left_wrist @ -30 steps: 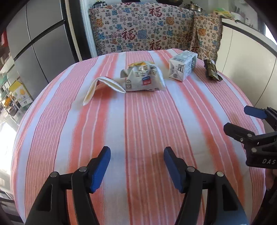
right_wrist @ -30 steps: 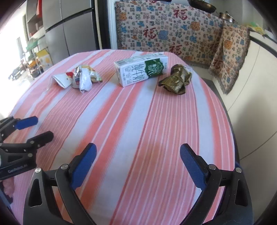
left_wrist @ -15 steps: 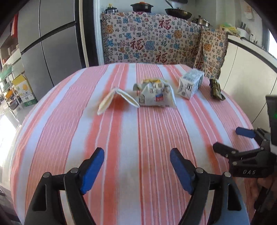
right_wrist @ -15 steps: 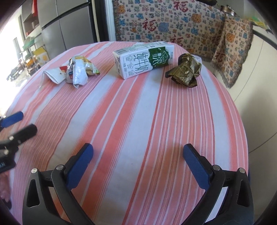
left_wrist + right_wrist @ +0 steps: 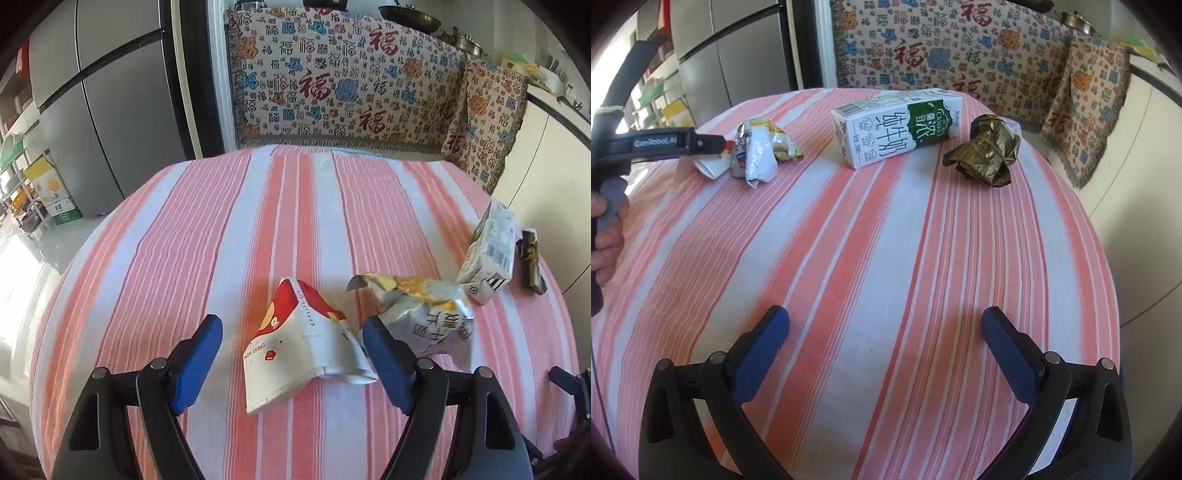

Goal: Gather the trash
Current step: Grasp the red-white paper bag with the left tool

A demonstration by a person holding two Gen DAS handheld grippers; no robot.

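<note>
Straddling: left gripper (image 5: 291,341) — jaws apart around the red-and-white paper pouch (image 5: 301,347)
Beside: crumpled snack bag (image 5: 424,314), touching the pouch
Farther right: milk carton (image 5: 897,125), green wrapper (image 5: 988,153)
Right gripper (image 5: 884,341): spread wide — over bare striped tablecloth (image 5: 886,240)

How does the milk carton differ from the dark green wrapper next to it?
The milk carton is a white and green box lying on its side with its shape intact; the dark green wrapper is crumpled into an irregular ball. The carton looks larger and carries printed text; the wrapper is plain olive. Both rest on the striped tablecloth, beyond the open right tool.
</note>
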